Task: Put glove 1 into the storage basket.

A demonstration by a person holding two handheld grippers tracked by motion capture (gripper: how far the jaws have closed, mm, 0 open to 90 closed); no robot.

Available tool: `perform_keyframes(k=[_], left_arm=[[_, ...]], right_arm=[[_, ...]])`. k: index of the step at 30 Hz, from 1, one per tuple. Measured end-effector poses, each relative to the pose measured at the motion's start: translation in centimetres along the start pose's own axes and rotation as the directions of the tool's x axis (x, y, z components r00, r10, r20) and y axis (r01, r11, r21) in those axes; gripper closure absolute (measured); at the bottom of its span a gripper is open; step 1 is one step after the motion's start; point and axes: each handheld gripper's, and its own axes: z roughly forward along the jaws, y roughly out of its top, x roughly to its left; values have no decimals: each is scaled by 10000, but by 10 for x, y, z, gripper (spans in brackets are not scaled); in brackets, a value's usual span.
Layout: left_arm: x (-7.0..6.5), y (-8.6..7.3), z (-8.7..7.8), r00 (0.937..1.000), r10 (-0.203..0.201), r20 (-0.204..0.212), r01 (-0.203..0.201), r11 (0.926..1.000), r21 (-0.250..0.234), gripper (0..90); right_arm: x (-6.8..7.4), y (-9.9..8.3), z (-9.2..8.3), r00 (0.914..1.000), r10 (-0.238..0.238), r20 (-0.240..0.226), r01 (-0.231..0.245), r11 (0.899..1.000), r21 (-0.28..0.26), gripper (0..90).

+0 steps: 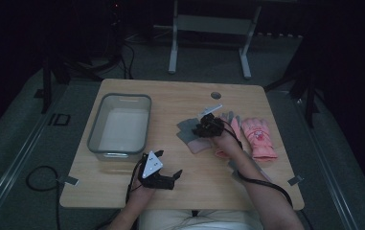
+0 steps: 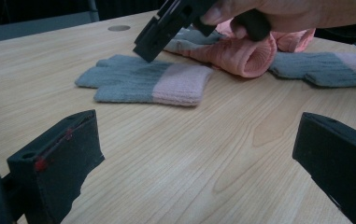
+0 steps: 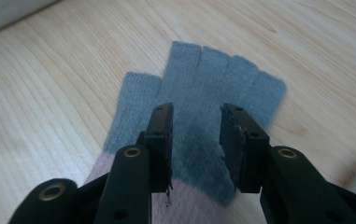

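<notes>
1. Right gripper point(image 3: 196, 140) hangs just over the grey-and-pink glove point(image 3: 199, 116), jaws narrowed to a slot with the knit showing between them; the pads do not yet press the fabric, so nothing is held. That glove lies flat on the table point(image 1: 180, 96), right of the middle, fingers spread, apart from the bin.
2. Table: a broad pale wood-grain top, smooth and matt, with a round cable hole near its far edge.
3. Clear plastic bin point(image 1: 142, 103): rectangular, rounded corners, standing left of centre. It looks like the likely place for the gloves, so the lift should clear its rim.
4. Pink padded glove point(image 1: 259, 139): thicker and quilted, lying farthest right. A rolled pink one point(image 2: 241, 56) and a second grey-and-pink one lie beside it.
5. Left gripper point(image 1: 163, 177) rests low near the front edge, jaws spread wide and empty over bare wood.
6. Doing this step well: the knit is thin, soft and limp, so I would sink the tips until they touch the cloth, pinch up a fold at the palm rather than a single finger, and avoid scraping the wood. Grip too shallow and the fabric may slip free.
</notes>
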Motion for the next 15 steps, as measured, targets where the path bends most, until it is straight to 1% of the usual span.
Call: perform_keyframes(k=[1, 2, 4, 5, 6, 7, 8, 9, 10, 12, 15], left_arm=[[0, 0, 0, 10000, -16, -1, 16, 10000, -10, 7], [0, 0, 0, 10000, -28, -5, 28, 10000, -10, 7], [0, 0, 0, 10000, -25, -7, 25, 10000, -14, 7], [0, 0, 0, 10000, -21, -8, 21, 10000, -11, 7], [0, 0, 0, 10000, -23, -8, 23, 10000, -13, 7], [0, 0, 0, 10000, -31, -9, 31, 10000, -22, 7], [0, 0, 0, 10000, -35, -10, 35, 10000, -24, 7], [0, 0, 0, 10000, -38, -12, 38, 10000, -19, 7], [0, 0, 0, 10000, -34, -14, 34, 10000, -10, 7], [0, 0, 0, 10000, -22, -19, 22, 10000, -7, 7], [0, 0, -1, 10000, -16, -23, 16, 10000, -9, 7]], right_arm=[[0, 2, 5, 9999, -160, 43, 159, 9997, 173, 649], [0, 2, 5, 9999, -160, 43, 159, 9997, 173, 649], [-1, 5, 11, 9997, -158, 170, 150, 9989, 445, 652], [-1, 5, 13, 9998, -124, 155, 115, 9982, 587, 649], [-2, 5, 16, 9998, -109, 174, 95, 9967, 807, 625], [-2, 5, 20, 9997, -68, 242, 40, 9937, 1124, 591], [-1, 5, 23, 9995, 15, 321, -58, 9912, 1320, 582], [-1, 5, 23, 9992, 161, 358, -207, 9908, 1334, 582], [0, 6, 23, 9988, 203, 435, -262, 9900, 1389, 585], [3, 6, 24, 9982, 102, 590, -184, 9900, 1398, 625], [6, 7, 25, 9977, 125, 660, -217, 9897, 1417, 732]])
